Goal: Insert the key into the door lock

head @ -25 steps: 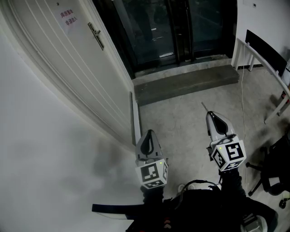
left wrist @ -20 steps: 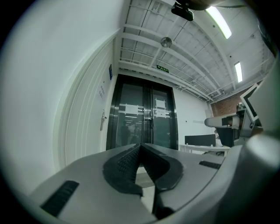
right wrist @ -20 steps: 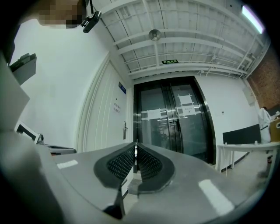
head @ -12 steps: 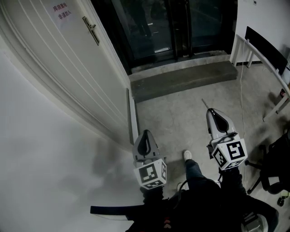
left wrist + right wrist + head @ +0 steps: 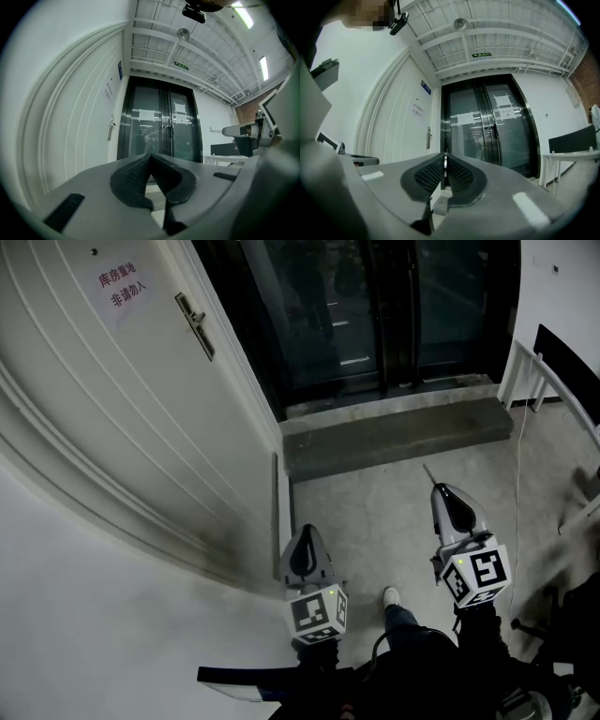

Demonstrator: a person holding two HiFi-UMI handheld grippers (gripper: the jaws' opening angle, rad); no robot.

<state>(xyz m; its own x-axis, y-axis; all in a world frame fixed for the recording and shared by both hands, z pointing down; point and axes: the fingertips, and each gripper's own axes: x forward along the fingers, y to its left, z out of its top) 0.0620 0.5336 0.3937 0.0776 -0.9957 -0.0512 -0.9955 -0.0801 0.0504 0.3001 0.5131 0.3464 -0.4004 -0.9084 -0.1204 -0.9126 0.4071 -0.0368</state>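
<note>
A white door (image 5: 122,399) stands at the left in the head view, with a brass lock plate and handle (image 5: 195,322) and a paper notice (image 5: 120,289) on it. The same handle shows far ahead in the left gripper view (image 5: 111,127) and the right gripper view (image 5: 428,138). My right gripper (image 5: 442,495) is shut on a thin metal key (image 5: 428,472) that sticks out past its tip; the key's edge shows between the pads (image 5: 446,165). My left gripper (image 5: 304,547) is shut with nothing in it (image 5: 150,161). Both are well short of the door.
Dark glass double doors (image 5: 375,306) stand straight ahead behind a raised grey threshold step (image 5: 394,432). A white table frame (image 5: 553,390) and a chair base (image 5: 553,634) stand at the right. The person's shoe (image 5: 392,597) is on the concrete floor between the grippers.
The view has moved forward and tilted: door, handle and step have shifted down and right in the head view. Both grippers stay shut and keep their places in the view.
</note>
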